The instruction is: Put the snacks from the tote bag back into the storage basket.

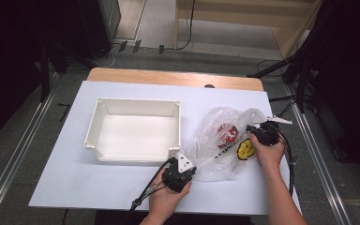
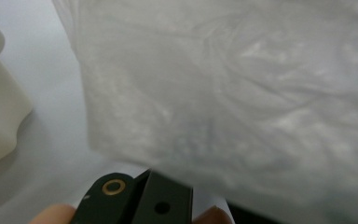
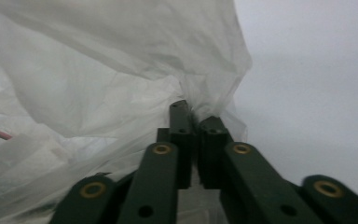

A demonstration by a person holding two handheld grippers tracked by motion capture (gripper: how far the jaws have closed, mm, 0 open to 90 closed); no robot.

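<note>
**High view: a clear bag pinched at its right edge, contents not yet taken out**

High view showed a clear plastic bag (image 1: 220,140) lying on the white table (image 1: 65,183), just right of an empty white bin (image 1: 136,131). The right gripper (image 1: 255,129) was seen closed on a fold of the bag's film, its jaws pressed together in the right gripper view. The left gripper (image 1: 183,165) was held against the bag's near left edge; its jaws seemed shut, though whether film was caught between them could not be told. For the step to be done well, the film should be drawn apart gently so that the mouth is opened without tearing. A red-and-white label (image 1: 227,133) and a yellow item (image 1: 245,149) were made out inside; no writing could be read.
</note>
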